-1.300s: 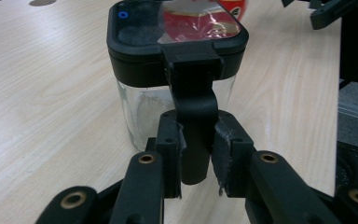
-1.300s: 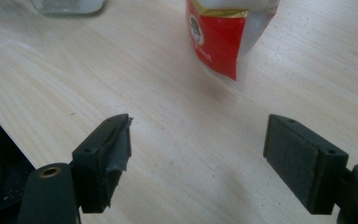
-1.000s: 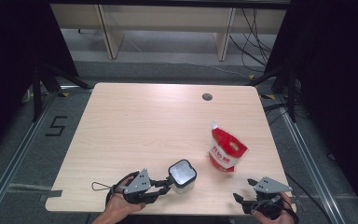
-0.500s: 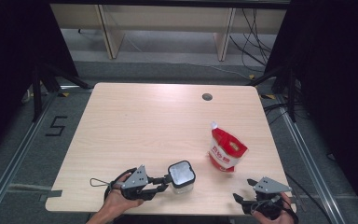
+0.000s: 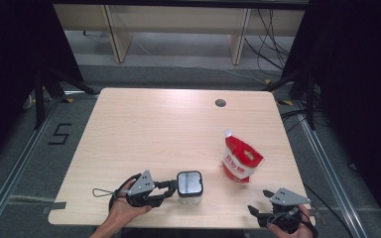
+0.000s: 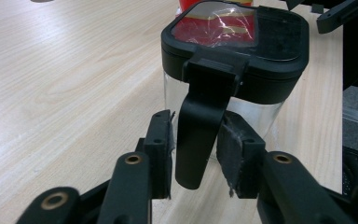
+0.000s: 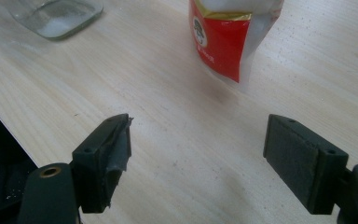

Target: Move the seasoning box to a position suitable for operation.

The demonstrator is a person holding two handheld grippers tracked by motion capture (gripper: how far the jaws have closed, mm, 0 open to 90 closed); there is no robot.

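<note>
A clear glass jar (image 5: 189, 183) with a black square lid (image 6: 235, 46) stands near the table's front edge. A black latch (image 6: 203, 126) hangs from the lid down the jar's side. My left gripper (image 5: 171, 188) lies level at the jar's left. Its jaws (image 6: 196, 158) flank the latch and have just been opening, so the pads no longer squeeze it. A red and white pouch (image 5: 240, 159) stands upright to the right of the jar. At the front right corner my right gripper (image 5: 258, 201) is open and empty (image 7: 198, 149), facing the pouch (image 7: 223, 42).
The wooden table (image 5: 154, 129) has a round cable hole (image 5: 221, 103) at the back right. The jar's glass base (image 7: 56, 14) shows at the upper left of the right gripper view. The table's front edge runs just under both hands.
The left hand has eased slightly to the left, away from the jar. The jar, the pouch and the right gripper have stayed where they were.
</note>
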